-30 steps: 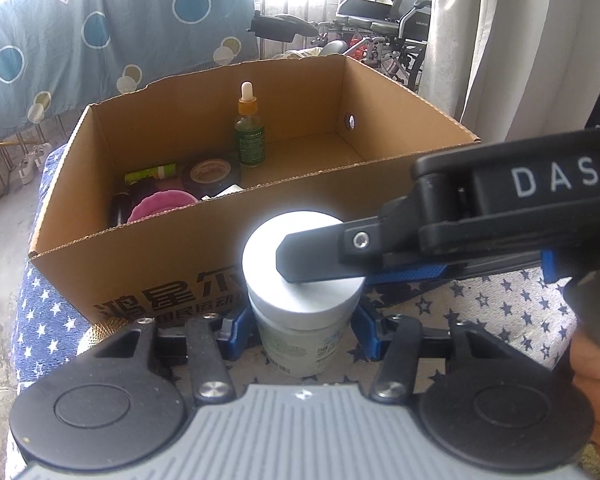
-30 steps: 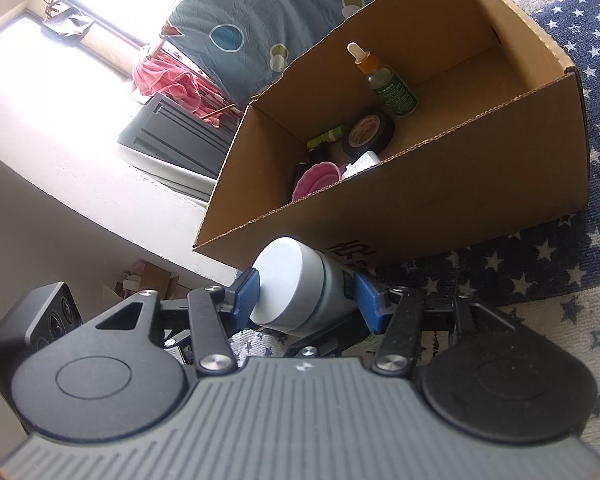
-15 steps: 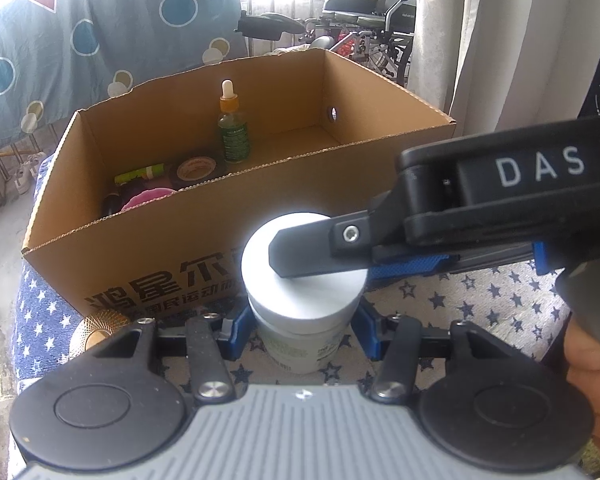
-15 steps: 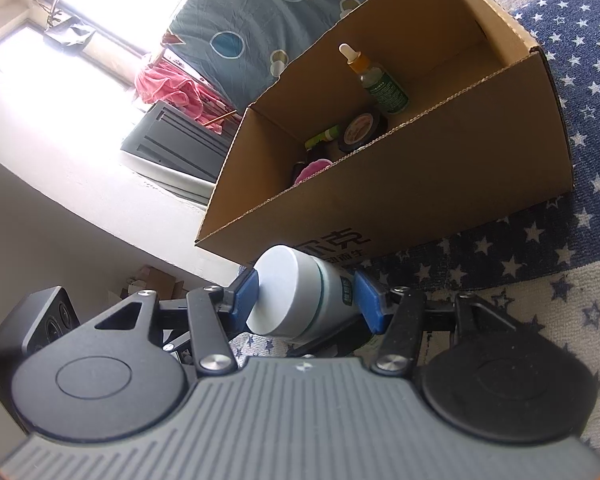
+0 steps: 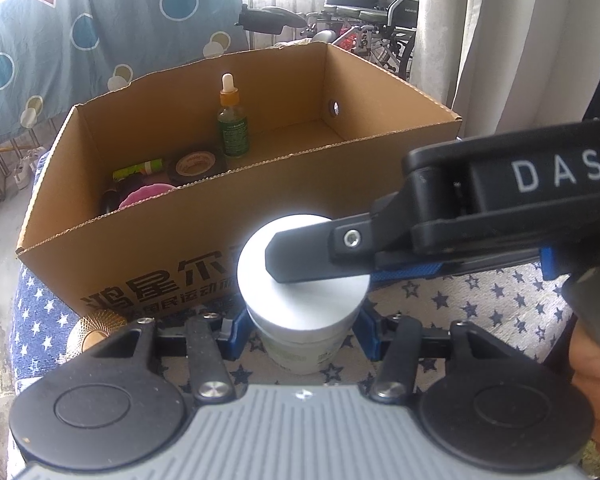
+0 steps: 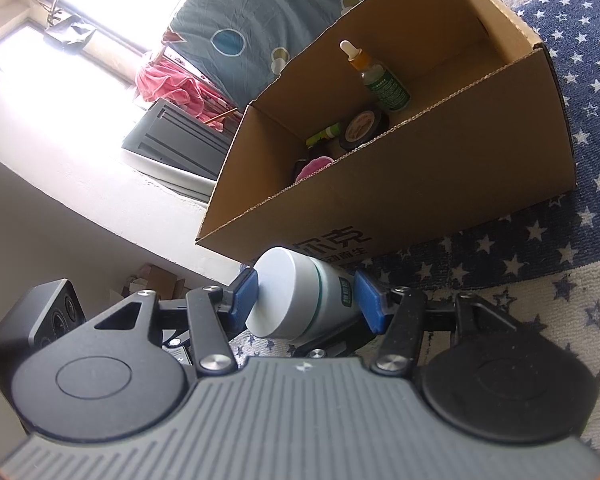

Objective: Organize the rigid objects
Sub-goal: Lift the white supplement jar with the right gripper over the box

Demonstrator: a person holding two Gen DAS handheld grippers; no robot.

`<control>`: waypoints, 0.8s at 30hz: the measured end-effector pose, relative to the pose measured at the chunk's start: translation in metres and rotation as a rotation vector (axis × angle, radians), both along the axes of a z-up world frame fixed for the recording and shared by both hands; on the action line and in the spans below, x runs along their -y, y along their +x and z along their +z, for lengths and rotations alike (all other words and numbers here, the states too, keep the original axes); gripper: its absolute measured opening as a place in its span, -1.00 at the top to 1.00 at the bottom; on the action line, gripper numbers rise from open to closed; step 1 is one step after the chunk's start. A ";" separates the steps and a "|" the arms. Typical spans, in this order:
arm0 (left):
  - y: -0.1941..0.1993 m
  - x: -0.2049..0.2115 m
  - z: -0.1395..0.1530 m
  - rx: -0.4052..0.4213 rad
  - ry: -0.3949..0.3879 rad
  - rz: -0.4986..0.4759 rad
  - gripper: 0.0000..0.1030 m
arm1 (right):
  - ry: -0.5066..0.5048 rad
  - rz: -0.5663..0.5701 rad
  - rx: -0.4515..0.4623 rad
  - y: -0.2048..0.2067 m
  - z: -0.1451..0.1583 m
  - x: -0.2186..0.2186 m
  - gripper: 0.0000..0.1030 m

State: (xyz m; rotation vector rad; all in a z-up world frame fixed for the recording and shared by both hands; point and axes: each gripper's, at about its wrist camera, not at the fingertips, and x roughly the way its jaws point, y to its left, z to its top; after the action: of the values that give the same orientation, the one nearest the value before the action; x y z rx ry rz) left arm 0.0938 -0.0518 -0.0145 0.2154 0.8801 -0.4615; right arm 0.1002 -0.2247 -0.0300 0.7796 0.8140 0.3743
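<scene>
Left gripper (image 5: pixel 302 330) clamps the body of a white jar (image 5: pixel 300 292) between its blue pads, at 6 o'clock of the cardboard box (image 5: pixel 148 256); the right gripper's finger lies across the lid. From the right wrist, the right gripper (image 6: pixel 306 300) pinches the same jar (image 6: pixel 296 296) lid-to-base, at 7 o'clock of the box (image 6: pixel 440 184) holding a dropper bottle (image 6: pixel 380 80).
</scene>
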 end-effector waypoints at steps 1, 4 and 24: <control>0.000 0.000 0.000 0.000 -0.001 0.001 -0.05 | 0.001 0.000 -0.001 0.000 0.000 0.000 -0.05; -0.001 0.000 0.001 0.002 0.001 0.000 -0.04 | -0.001 0.000 0.000 0.000 0.000 0.000 -0.06; -0.009 0.001 0.012 0.020 -0.007 0.003 -0.04 | -0.007 0.000 0.027 -0.012 0.004 -0.006 -0.09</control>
State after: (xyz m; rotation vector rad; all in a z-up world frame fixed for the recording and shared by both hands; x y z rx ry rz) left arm 0.0843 -0.0533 -0.0024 0.2123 0.8588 -0.4587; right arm 0.0883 -0.2189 -0.0261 0.7671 0.7897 0.3811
